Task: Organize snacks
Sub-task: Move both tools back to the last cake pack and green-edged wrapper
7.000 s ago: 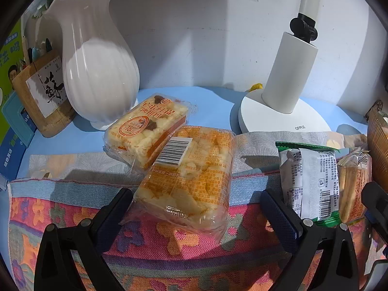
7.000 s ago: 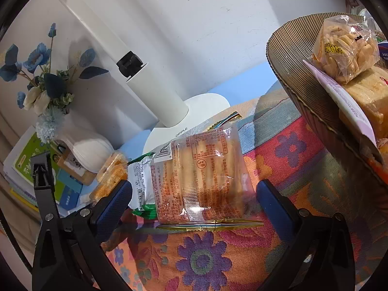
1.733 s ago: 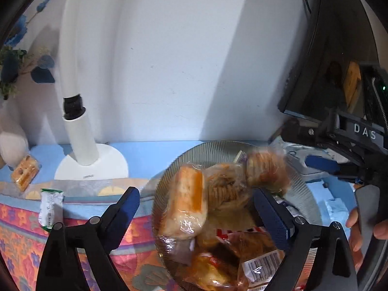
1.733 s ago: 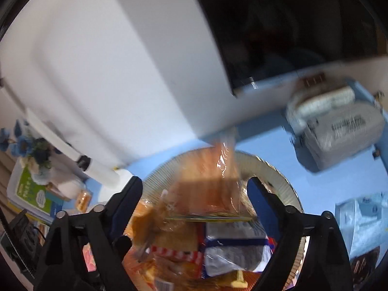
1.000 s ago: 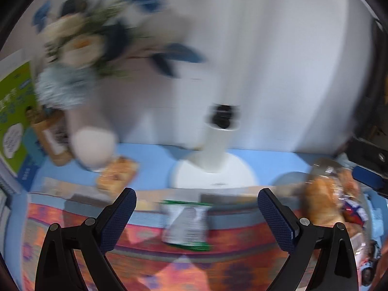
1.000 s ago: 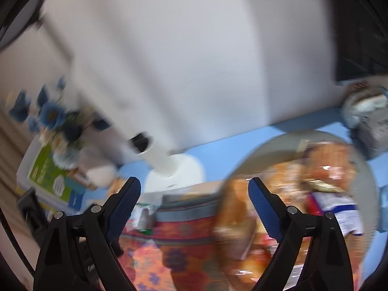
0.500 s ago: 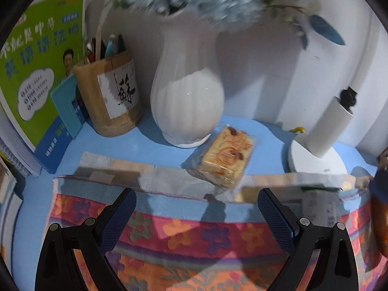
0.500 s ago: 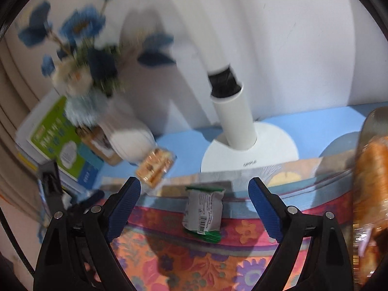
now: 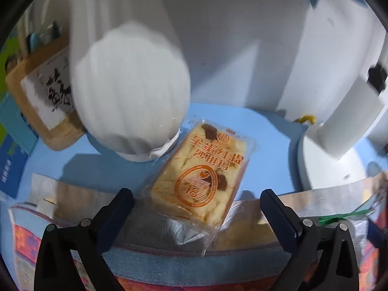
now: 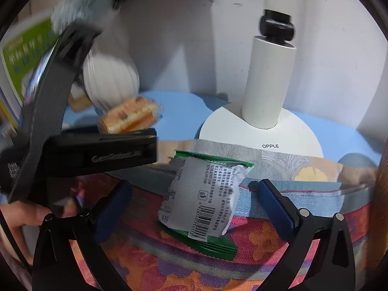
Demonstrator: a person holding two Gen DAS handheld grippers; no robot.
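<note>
A clear-wrapped yellow cake with orange print (image 9: 202,177) lies half on the blue table, half on the cloth's edge, beside the white vase (image 9: 128,92). My left gripper (image 9: 194,211) is open and empty, its fingers on either side of the cake's near end. In the right wrist view the same cake (image 10: 129,118) shows at left behind the left gripper's black body (image 10: 97,152). A green and white snack packet (image 10: 203,198) lies on the flowered cloth (image 10: 278,242). My right gripper (image 10: 194,206) is open and empty, with the packet between its fingers.
A white lamp with a round base (image 10: 262,131) stands behind the packet; it also shows in the left wrist view (image 9: 339,155). A wooden pen holder (image 9: 41,94) and green and blue books (image 9: 9,131) stand left of the vase. A basket edge (image 10: 383,194) shows at far right.
Both grippers have swung left from the basket and dropped low over the cloth. The left one has closed in on the cake, the right one on the green packet. Both stay open.
</note>
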